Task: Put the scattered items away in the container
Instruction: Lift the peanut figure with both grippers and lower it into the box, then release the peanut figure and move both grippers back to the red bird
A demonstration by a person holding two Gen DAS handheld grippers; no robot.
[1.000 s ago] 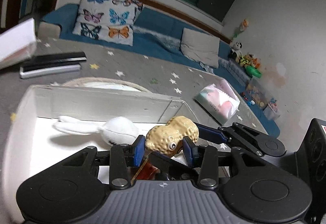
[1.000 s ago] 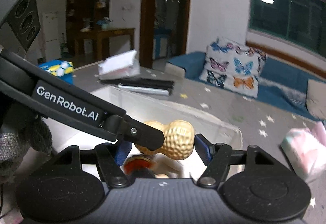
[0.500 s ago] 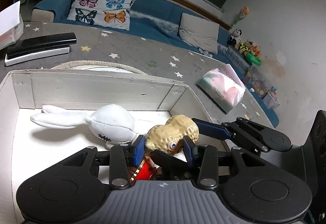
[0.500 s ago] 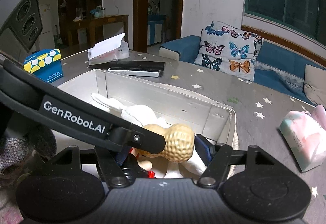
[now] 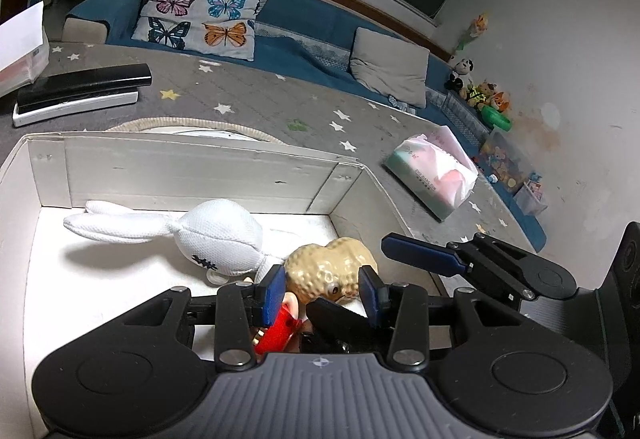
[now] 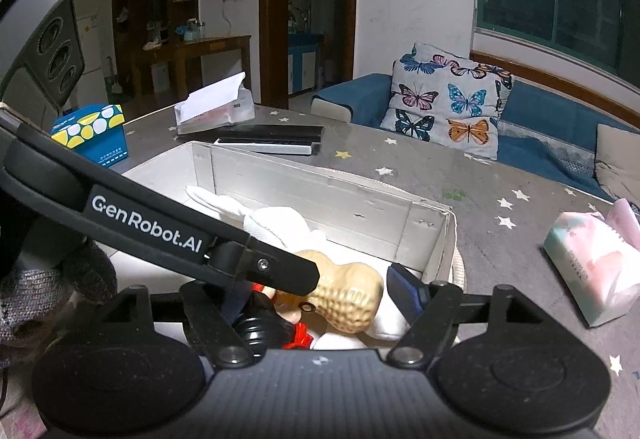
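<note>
The white cardboard box (image 5: 192, 175) sits on the grey star-print mat (image 5: 256, 99) and serves as the landmark here. Inside it, a white plush rabbit (image 5: 216, 235) lies on its side toward the far wall, ears stretched to the left corner. Nearer the front of the box sits a tan peanut-shaped toy (image 5: 332, 271) with a small googly eye, and just below it a red and black toy (image 5: 280, 327), partly hidden by the tongs.

The left gripper (image 5: 322, 293) hangs over the front of the box with its blue pads on either side of the peanut toy; whether they press on it I cannot tell. The right gripper (image 6: 320, 295) has just been opening: its blue right pad stands clear of the peanut toy (image 6: 348, 303), which lies between the jaws, so nothing is held.

Outside the box, a pastel tissue pack (image 5: 436, 175) lies to its right, and black and white remotes (image 5: 80, 91) beyond its far left corner.
</note>
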